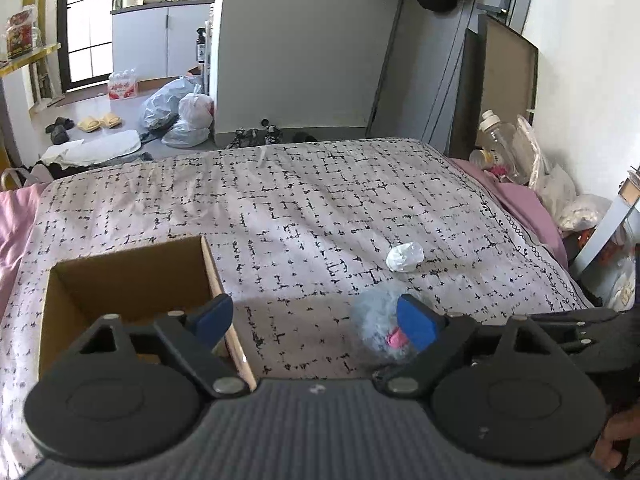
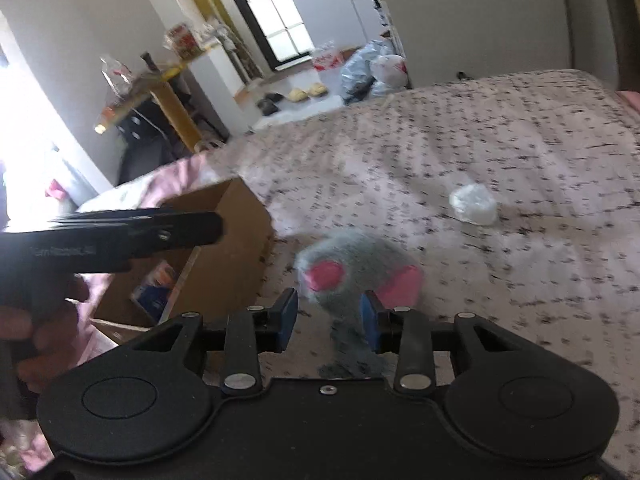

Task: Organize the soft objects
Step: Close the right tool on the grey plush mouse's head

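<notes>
- While both tongs hang over the bed, the left tongs are spread wide, gripping nothing.
- Right tongs gape too; the grey plush toy lies on the bedspread against their right pad.
- A cardboard box stands left of it.
- A crumpled white wad lies beyond.

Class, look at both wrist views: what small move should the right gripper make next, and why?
Probably ease the right gripper slightly forward and close. Its jaws stand open, with the grey plush toy just ahead, partly between the fingers, lying on the bedspread. The open cardboard box sits to the toy's left, ready to receive it.
</notes>
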A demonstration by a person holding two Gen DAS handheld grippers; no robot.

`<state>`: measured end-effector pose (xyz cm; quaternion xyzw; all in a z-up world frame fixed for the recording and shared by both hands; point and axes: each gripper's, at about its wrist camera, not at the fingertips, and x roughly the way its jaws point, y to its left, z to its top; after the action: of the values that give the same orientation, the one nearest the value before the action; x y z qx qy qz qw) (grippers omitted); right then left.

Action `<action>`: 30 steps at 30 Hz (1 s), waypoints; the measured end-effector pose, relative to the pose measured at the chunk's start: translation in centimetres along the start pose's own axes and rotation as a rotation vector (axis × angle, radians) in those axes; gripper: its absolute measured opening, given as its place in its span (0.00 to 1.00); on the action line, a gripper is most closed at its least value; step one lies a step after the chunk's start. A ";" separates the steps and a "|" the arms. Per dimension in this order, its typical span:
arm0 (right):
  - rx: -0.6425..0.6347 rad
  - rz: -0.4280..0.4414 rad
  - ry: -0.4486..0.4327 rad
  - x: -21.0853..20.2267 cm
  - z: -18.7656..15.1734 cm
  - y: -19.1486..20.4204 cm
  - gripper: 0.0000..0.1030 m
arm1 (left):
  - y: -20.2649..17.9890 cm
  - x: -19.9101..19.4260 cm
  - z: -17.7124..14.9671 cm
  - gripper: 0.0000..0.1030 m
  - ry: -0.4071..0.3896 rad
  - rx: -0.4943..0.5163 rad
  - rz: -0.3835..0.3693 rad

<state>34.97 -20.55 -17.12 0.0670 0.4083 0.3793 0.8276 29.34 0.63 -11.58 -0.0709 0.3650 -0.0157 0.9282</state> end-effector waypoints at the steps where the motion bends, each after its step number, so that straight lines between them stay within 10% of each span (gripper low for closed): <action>1: 0.002 0.009 0.001 0.2 0.1 0.1 0.44 | 0.1 0.2 0.2 0.86 0.001 0.016 -0.013; 22: -0.310 -0.136 0.074 3.6 2.7 0.8 0.41 | 1.5 3.7 1.4 0.85 -0.055 -0.086 -0.046; 30: -0.290 -0.165 0.038 4.3 4.8 -0.1 0.37 | 1.8 4.0 1.9 0.58 -0.078 -0.121 -0.061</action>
<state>40.16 -16.70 -16.73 -0.0940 0.3688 0.3662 0.8491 33.50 2.34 -13.17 -0.1387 0.3266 -0.0189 0.9347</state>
